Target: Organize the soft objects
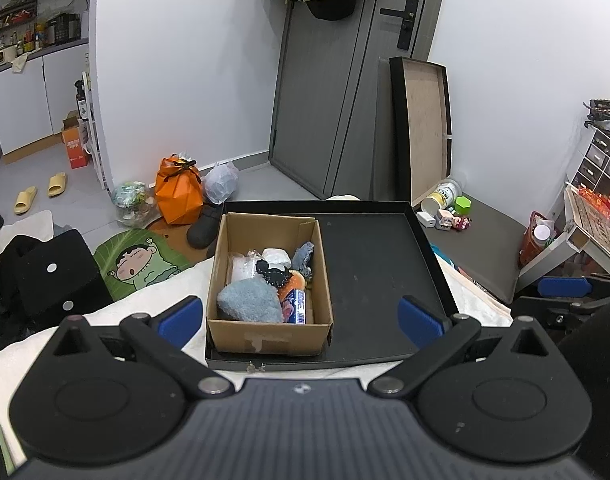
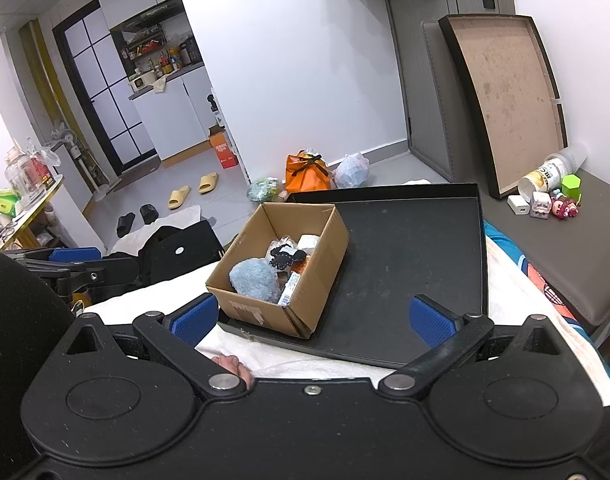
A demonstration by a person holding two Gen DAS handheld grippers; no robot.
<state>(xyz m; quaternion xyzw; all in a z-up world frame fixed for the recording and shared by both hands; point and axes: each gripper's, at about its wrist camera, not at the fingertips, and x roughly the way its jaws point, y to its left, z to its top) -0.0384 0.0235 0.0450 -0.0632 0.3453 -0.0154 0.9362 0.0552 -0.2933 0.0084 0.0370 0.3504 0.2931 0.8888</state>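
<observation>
A cardboard box (image 1: 269, 338) (image 2: 305, 312) stands in the left half of a black tray (image 1: 377, 264) (image 2: 417, 248) on a white blanket. Inside it lie a fluffy light-blue cloth (image 1: 247, 302) (image 2: 253, 280), a blue packet (image 1: 297, 307) (image 2: 289, 294), a dark spotted soft toy (image 1: 273, 274) (image 2: 283, 258), a grey-blue soft piece (image 1: 305, 256), a white object (image 1: 276, 257) (image 2: 308, 242) and a clear bag (image 1: 241, 268). My left gripper (image 1: 301, 316) is open, short of the box with nothing between its fingers. My right gripper (image 2: 313, 316) is open too, just short of the tray's near edge.
A black lid (image 1: 423, 128) (image 2: 505, 96) leans against the wall by the grey door (image 1: 337, 80). Small toys and a jar (image 1: 449, 208) (image 2: 549, 192) lie on a grey pad. An orange bag (image 1: 177, 192) (image 2: 307, 174), plastic bags, slippers (image 2: 193, 190) and a black box (image 1: 57, 276) occupy the floor at left.
</observation>
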